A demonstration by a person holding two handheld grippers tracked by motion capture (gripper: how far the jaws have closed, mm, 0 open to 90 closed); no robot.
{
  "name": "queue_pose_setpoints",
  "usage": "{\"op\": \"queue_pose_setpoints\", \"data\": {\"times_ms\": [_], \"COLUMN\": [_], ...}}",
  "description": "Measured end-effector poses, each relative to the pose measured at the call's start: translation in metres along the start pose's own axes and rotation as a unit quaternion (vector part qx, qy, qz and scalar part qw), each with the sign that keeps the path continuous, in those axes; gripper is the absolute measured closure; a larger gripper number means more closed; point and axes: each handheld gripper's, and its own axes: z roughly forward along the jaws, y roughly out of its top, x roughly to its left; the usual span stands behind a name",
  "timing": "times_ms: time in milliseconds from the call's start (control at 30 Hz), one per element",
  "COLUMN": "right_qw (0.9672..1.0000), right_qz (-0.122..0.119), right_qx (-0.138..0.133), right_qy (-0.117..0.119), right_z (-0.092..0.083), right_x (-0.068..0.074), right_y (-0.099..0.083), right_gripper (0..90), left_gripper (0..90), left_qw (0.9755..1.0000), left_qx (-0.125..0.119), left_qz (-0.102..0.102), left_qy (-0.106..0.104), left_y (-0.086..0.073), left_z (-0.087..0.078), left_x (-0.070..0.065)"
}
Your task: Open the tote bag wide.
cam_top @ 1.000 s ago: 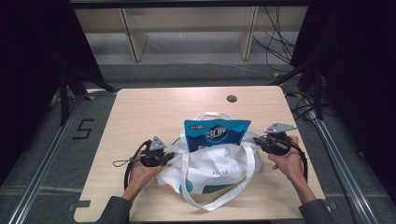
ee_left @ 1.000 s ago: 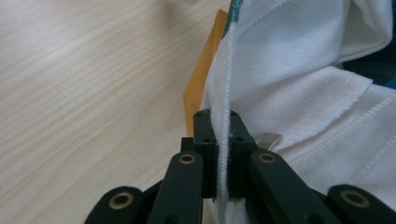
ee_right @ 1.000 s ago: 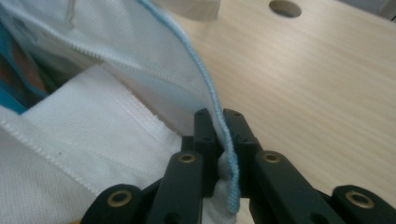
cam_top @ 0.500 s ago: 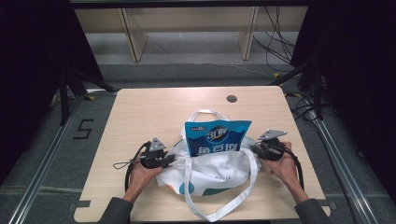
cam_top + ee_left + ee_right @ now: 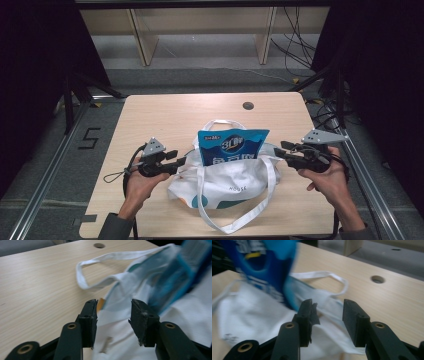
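A white tote bag [image 5: 235, 184] lies slumped at the table's near middle, and a blue snack packet [image 5: 233, 147] stands out of its mouth. My left gripper [image 5: 176, 159] is at the bag's left edge and my right gripper [image 5: 280, 151] at its right edge. Both have just been opening their jaws. In the left gripper view my left gripper [image 5: 113, 307] stands open with the bag's white rim [image 5: 117, 315] loose in the gap, not pressed. In the right gripper view my right gripper [image 5: 327, 307] is open too, with the bag's cloth [image 5: 324, 335] lying below and behind the gap.
The wooden table [image 5: 165, 115] has a round hole [image 5: 248, 106] near its far edge. One bag strap [image 5: 239, 223] loops toward the near edge, another [image 5: 220, 122] lies behind the packet. Cables hang past the right side, and wooden shelving stands beyond the table.
Both grippers were shut on the bag's side edges; they have opened, let the cloth go and risen a little. The bag's mouth has sagged around the packet.
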Motion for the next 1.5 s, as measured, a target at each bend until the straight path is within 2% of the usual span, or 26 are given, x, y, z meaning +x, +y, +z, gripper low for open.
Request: {"op": "queue_pose_setpoints", "data": {"times_ms": [33, 67, 167, 200, 233, 300, 367, 400, 500, 533, 567, 667, 733, 767, 800, 867, 900, 933, 1100, 1133, 1167, 1200, 1267, 1300, 1400, 1500], "right_qw": [0.9998, 0.9995, 0.9992, 0.9987, 0.9986, 0.9975, 0.997, 0.9952, 0.9934, 0.9908, 0.9908, 0.98, 0.9785, 0.9761, 0.9706, 0.9683, 0.9617, 0.9622, 0.9631, 0.963, 0.963, 0.9624, 0.9661, 0.9658, 0.9693, 0.9691], "right_qz": [0.008, -0.006, 0.002, -0.013, -0.008, -0.014, -0.022, -0.044, -0.07, -0.082, -0.082, -0.123, -0.125, -0.129, -0.125, -0.125, -0.133, -0.124, -0.119, -0.118, -0.118, -0.117, -0.115, -0.113, -0.106, -0.1], "right_qx": [0.007, 0.008, 0.017, 0.032, 0.037, 0.051, 0.057, 0.071, 0.074, 0.089, 0.089, 0.137, 0.145, 0.159, 0.191, 0.204, 0.231, 0.235, 0.232, 0.239, 0.239, 0.237, 0.226, 0.229, 0.22, 0.223], "right_qy": [0.016, 0.031, 0.036, 0.038, 0.038, 0.046, 0.047, 0.051, 0.053, 0.061, 0.061, 0.076, 0.077, 0.073, 0.077, 0.073, 0.065, 0.062, 0.066, 0.043, 0.043, 0.062, 0.048, 0.045, 0.029, 0.035], "right_z": [0.0, 0.001, 0.003, 0.005, 0.008, 0.013, 0.016, 0.021, 0.025, 0.029, 0.029, 0.045, 0.051, 0.058, 0.067, 0.074, 0.085, 0.09, 0.094, 0.093, 0.093, 0.094, 0.098, 0.099, 0.11, 0.114], "right_x": [0.006, 0.009, 0.018, 0.021, 0.024, 0.027, 0.029, 0.035, 0.04, 0.048, 0.048, 0.065, 0.068, 0.07, 0.072, 0.073, 0.071, 0.07, 0.069, 0.073, 0.073, 0.071, 0.069, 0.068, 0.064, 0.059], "right_y": [0.001, 0.002, 0.002, 0.002, 0.0, -0.003, -0.005, -0.009, -0.011, -0.014, -0.014, -0.028, -0.034, -0.04, -0.05, -0.057, -0.07, -0.076, -0.079, -0.08, -0.08, -0.079, -0.079, -0.077, -0.072, -0.068], "right_gripper": [60.2, 59.8, 58.0, 56.2, 56.4, 58.4, 60.5, 68.6, 74.1, 78.5, 78.5, 81.3, 81.5, 81.9, 82.1, 82.1, 82.6, 82.8, 82.9, 82.9, 82.9, 82.9, 82.9, 82.9, 82.9, 82.5], "left_gripper": [57.3, 57.3, 56.1, 55.4, 54.6, 54.0, 60.5, 63.1, 67.3, 73.8, 75.7, 81.1, 81.8, 82.4, 82.5, 82.8, 83.6, 84.0, 85.1, 85.5, 85.5, 85.5, 85.5, 85.4, 85.2, 84.7], "left_qw": [1.0, 0.9998, 0.9995, 0.9985, 0.9978, 0.9975, 0.9978, 0.9966, 0.9958, 0.9946, 0.9946, 0.9945, 0.9938, 0.9934, 0.9919, 0.991, 0.9892, 0.9844, 0.985, 0.9846, 0.9839, 0.9842, 0.9836, 0.9835, 0.9841, 0.987], "left_qx": [0.0, 0.001, 0.006, 0.005, 0.003, 0.006, 0.002, 0.0, 0.001, 0.013, 0.013, 0.028, 0.037, 0.044, 0.061, 0.074, 0.087, 0.12, 0.126, 0.127, 0.129, 0.127, 0.129, 0.129, 0.127, 0.118], "left_qz": [0.0, 0.004, 0.003, 0.004, 0.004, 0.0, 0.005, 0.018, 0.002, 0.003, 0.003, 0.024, 0.033, 0.038, 0.049, 0.058, 0.072, 0.101, 0.091, 0.098, 0.107, 0.113, 0.119, 0.121, 0.123, 0.108], "left_qy": [0.0, -0.021, -0.032, -0.054, -0.066, -0.07, -0.066, -0.08, -0.092, -0.103, -0.103, -0.098, -0.1, -0.099, -0.1, -0.095, -0.093, -0.08, -0.075, -0.069, -0.063, -0.052, -0.04, -0.034, -0.015, -0.015], "left_y": [0.0, 0.0, 0.0, 0.001, 0.002, 0.002, 0.0, -0.003, -0.01, -0.018, -0.018, -0.027, -0.031, -0.033, -0.039, -0.043, -0.046, -0.053, -0.06, -0.06, -0.059, -0.058, -0.054, -0.052, -0.048, -0.045], "left_z": [0.0, -0.001, -0.001, 0.0, 0.002, 0.003, 0.007, 0.013, 0.019, 0.026, 0.026, 0.037, 0.04, 0.041, 0.046, 0.048, 0.05, 0.055, 0.06, 0.061, 0.061, 0.062, 0.065, 0.068, 0.073, 0.077], "left_x": [0.0, -0.008, -0.015, -0.02, -0.022, -0.024, -0.028, -0.029, -0.031, -0.035, -0.035, -0.045, -0.048, -0.05, -0.054, -0.057, -0.059, -0.061, -0.06, -0.061, -0.061, -0.06, -0.057, -0.054, -0.047, -0.038]}}
